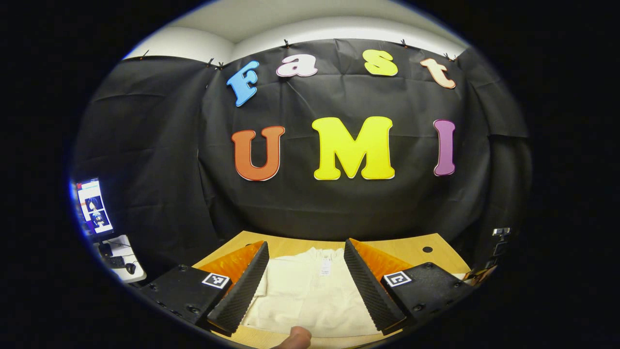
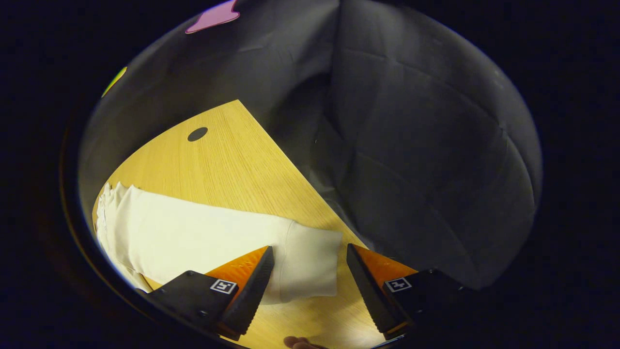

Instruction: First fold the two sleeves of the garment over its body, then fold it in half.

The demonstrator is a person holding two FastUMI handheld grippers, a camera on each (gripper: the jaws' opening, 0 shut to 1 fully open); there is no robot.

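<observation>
A: What are the left gripper's [image 1: 305,286] fingers [image 1: 242,291] doing?

B: They stand wide apart with nothing between them. In the left gripper view they frame the cream-white garment [image 1: 310,295], which lies flat on the wooden desk [image 1: 411,245] below and ahead of them. I cannot tell whether the tips touch the cloth.

A: And outward from there?

B: A small white label [image 1: 325,267] sits near the garment's far edge. A fingertip [image 1: 296,338] of the person shows at the very bottom of the view. Past the desk hangs the black cloth wall [image 1: 160,160], and far off to the left a lit screen [image 1: 94,206] stands above a small white table [image 1: 123,264] with dark items on it.

A: The right gripper [image 2: 310,286]?

B: Also spread wide, holding nothing. In the right gripper view its fingers [image 2: 252,291] straddle the cuff end of a sleeve [image 2: 218,242] that stretches out straight across the desk [image 2: 232,155], away from the body of the garment at the left edge. The cuff [image 2: 312,261] lies between the two fingers, near the desk's edge.

A: Beyond that?

B: A dark round hole [image 2: 197,134] sits in the desk top farther off, and the cloth wall [image 2: 411,160] hangs behind the desk's edge. A bit of a hand [image 2: 298,343] shows at the bottom.
</observation>
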